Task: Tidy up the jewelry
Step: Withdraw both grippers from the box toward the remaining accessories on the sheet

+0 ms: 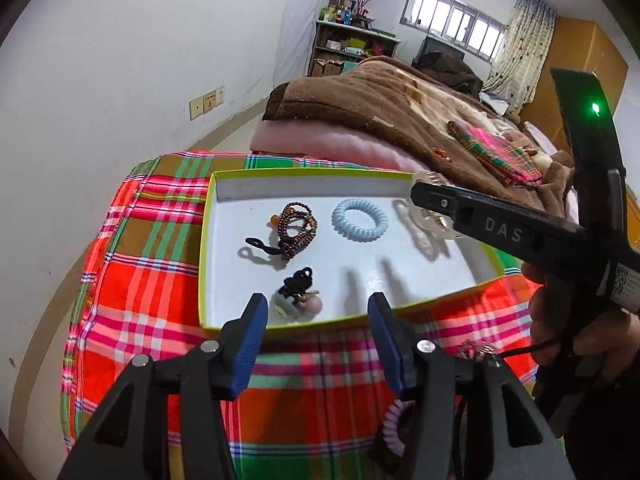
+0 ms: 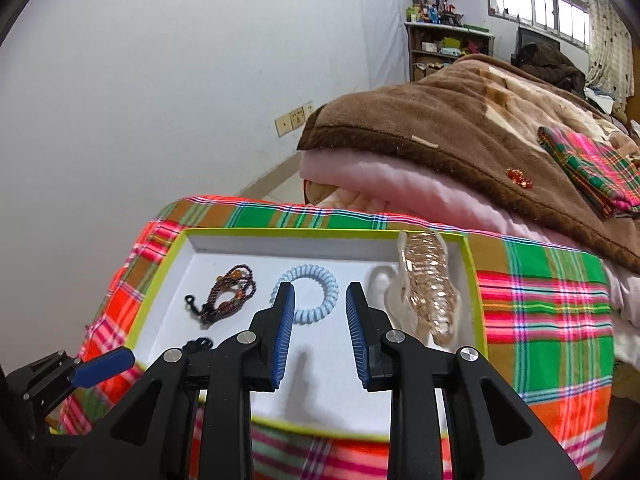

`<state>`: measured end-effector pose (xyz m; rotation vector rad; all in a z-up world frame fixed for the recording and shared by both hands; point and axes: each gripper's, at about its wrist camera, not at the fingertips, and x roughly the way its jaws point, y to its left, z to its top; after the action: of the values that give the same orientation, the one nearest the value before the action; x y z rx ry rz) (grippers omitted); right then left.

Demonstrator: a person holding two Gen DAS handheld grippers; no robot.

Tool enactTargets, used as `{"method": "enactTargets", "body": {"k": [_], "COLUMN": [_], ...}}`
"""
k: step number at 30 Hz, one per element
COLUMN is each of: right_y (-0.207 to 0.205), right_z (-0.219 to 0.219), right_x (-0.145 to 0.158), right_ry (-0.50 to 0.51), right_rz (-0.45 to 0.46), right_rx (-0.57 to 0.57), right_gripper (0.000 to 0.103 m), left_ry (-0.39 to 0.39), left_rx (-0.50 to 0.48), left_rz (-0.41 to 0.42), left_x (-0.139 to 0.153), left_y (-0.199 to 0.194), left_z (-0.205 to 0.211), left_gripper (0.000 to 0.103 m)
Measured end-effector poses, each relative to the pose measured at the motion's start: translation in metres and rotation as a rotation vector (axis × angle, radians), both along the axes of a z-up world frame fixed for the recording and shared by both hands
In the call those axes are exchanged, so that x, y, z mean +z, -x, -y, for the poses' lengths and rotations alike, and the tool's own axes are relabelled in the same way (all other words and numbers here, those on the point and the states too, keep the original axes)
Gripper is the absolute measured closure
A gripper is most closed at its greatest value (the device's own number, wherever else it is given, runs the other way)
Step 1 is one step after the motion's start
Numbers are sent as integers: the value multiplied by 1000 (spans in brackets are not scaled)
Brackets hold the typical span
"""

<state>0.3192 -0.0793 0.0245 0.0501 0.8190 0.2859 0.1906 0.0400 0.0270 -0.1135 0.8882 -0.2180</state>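
Some things are only partly readable. In the left wrist view, a pink spiral hair tie (image 1: 394, 420) on the red, green and brown plaid cloth (image 1: 132, 280) shows just an arc behind the left gripper (image 1: 318, 316), and a small sparkly piece beside it is too blurred to name. The right gripper's body crosses the box's right end there, covering part of the clip.

The landmark is the shallow white cardboard box with a lime-green rim (image 2: 192, 233), resting on the plaid cloth. Inside it, from the left end: a dark brown beaded bracelet with amber beads and a black cord loop (image 2: 230, 292); towards the near wall, a black elastic hair tie with pink and grey charms (image 1: 298, 298); in the middle, a pale blue spiral hair tie (image 2: 316, 286); at the right end, a translucent claw clip set with gold-coloured stones (image 2: 430, 296), leaning on the right wall.

The left gripper hovers over the box's near rim, jaws released, nothing between them. The right gripper (image 2: 320, 334) hangs above the box's middle, jaws parted and empty.
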Motion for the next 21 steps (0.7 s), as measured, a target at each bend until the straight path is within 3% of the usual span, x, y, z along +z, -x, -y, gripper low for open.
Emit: {"method": "enactTargets", "body": {"k": [9,12,14,21], "right_y": [50,67,80,104], "right_z": [27,41,53,77], "right_x": [10,4,-4,-29], "right_ry": [-11,-22,-34,-13], "right_rz": [40,31,21,-29], "right_rx": [1,-7,-11,-43], "right_gripper": [75,70,58,58], "left_ry": [37,54,61,76], "left_rx": [0,1,-3,-13], "left_rz": [8,7,1,-16], "left_x": [7,5,3,-6], "left_y": [28,38,44,60], "left_z": [-4,-5,-4,0], "left_gripper": [47,46,46,46]}}
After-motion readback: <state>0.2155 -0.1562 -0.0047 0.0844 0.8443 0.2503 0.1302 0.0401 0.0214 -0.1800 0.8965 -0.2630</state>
